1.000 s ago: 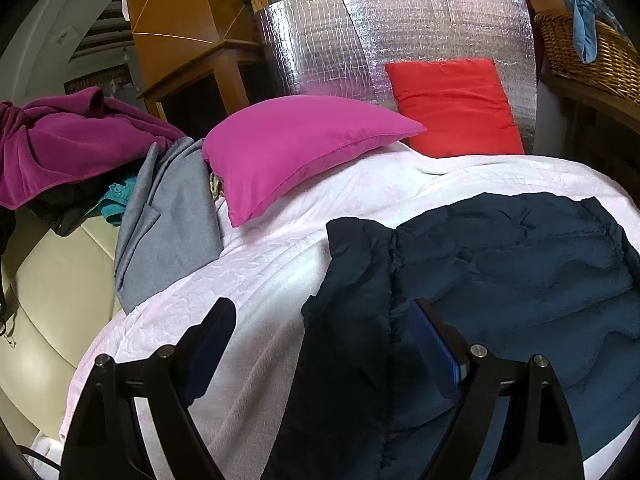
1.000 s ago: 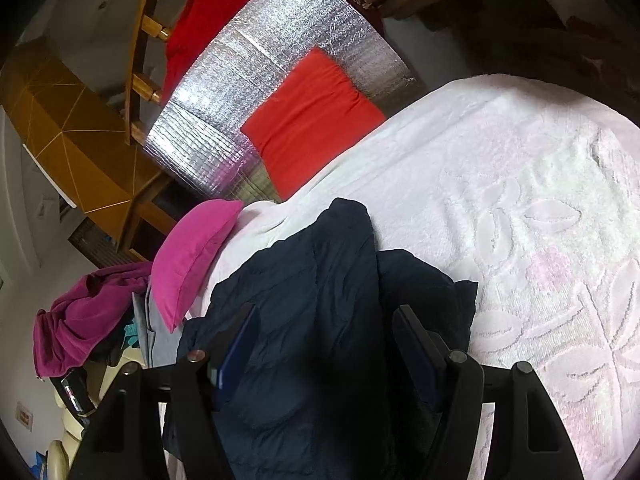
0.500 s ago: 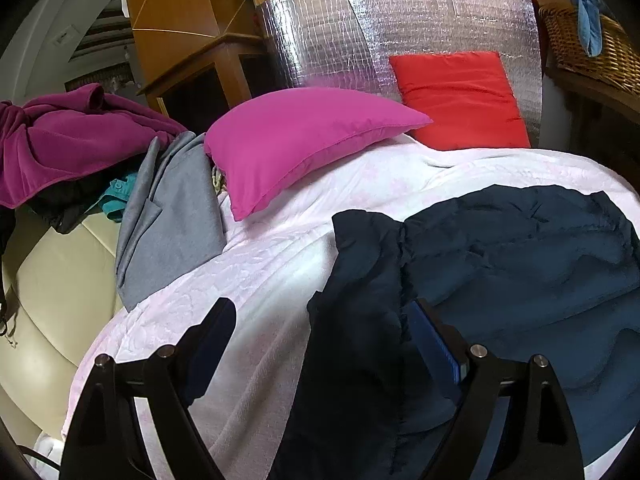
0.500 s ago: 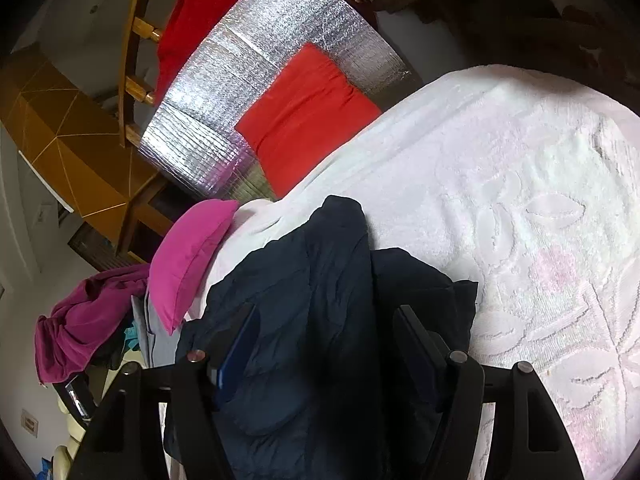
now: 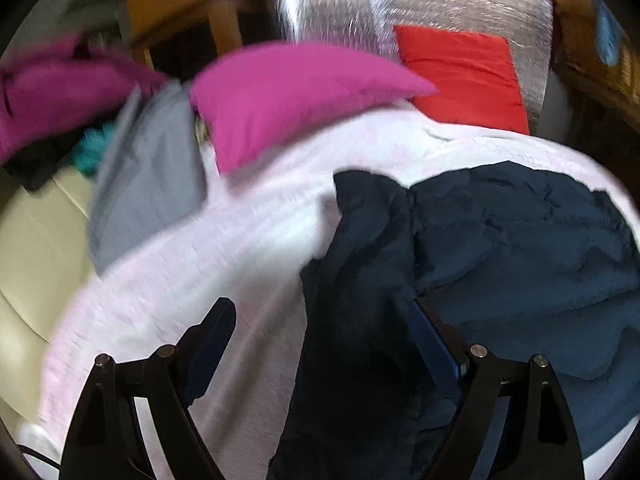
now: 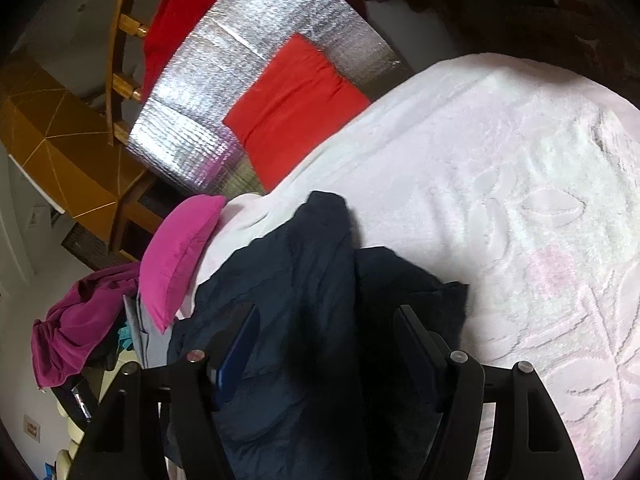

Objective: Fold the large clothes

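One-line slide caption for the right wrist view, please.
Right gripper held open over a dark navy jacket lying on a pale floral blanket, pink pillow and red cushion beyond.

Both wrist views angled down over bed, close, sharing navy jacket (image 5: 500,248) and pink pillow (image 6: 176,264)
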The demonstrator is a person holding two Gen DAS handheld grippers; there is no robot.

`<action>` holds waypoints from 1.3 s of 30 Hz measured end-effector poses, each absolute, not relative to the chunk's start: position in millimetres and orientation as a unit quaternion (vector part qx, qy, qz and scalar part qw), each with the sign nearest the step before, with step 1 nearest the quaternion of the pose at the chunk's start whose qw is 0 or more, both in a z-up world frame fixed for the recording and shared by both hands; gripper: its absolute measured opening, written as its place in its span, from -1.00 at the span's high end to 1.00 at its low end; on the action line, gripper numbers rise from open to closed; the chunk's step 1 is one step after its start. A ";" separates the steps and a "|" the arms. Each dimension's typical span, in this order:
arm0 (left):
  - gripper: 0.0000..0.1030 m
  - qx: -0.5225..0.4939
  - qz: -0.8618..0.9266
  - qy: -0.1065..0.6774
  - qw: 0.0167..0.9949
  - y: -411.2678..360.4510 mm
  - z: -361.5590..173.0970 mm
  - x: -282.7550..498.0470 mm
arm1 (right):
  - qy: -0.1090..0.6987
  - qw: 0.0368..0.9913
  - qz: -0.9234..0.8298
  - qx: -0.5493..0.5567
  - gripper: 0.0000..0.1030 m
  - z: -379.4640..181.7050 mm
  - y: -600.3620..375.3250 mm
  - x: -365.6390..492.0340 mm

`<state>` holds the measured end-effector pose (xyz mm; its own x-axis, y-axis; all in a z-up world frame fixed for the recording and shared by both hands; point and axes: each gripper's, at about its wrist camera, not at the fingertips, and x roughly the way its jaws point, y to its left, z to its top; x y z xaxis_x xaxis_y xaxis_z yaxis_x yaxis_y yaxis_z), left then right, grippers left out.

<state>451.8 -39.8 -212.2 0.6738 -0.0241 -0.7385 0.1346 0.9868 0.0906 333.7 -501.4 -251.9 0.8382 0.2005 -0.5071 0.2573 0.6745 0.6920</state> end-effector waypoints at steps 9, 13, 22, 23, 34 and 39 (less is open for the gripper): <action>-0.71 -0.083 -0.133 0.506 0.848 -0.9 -252.7 490.1 | 0.319 0.848 -0.017 0.423 -0.50 -271.7 -533.7 335.9; -0.71 -0.108 -0.166 0.519 0.831 -5.2 -260.6 495.8 | 0.346 0.840 -0.007 0.418 -0.58 -280.6 -536.4 342.4; -0.82 -0.149 -0.214 0.542 0.799 -14.4 -278.5 502.0 | 0.393 0.802 0.050 0.448 -0.76 -313.7 -527.3 363.2; -0.84 -0.148 -0.220 0.542 0.797 -17.1 -278.6 501.2 | 0.392 0.805 0.052 0.442 -0.79 -312.5 -524.1 364.5; -0.86 -0.161 -0.231 0.529 0.800 -33.6 -272.8 493.9 | 0.405 0.808 0.102 0.416 -0.86 -305.7 -489.4 383.8; -0.21 -0.149 -0.216 0.502 0.824 -36.4 -258.1 478.4 | 0.437 0.838 0.059 0.322 -0.23 -289.7 -444.5 392.6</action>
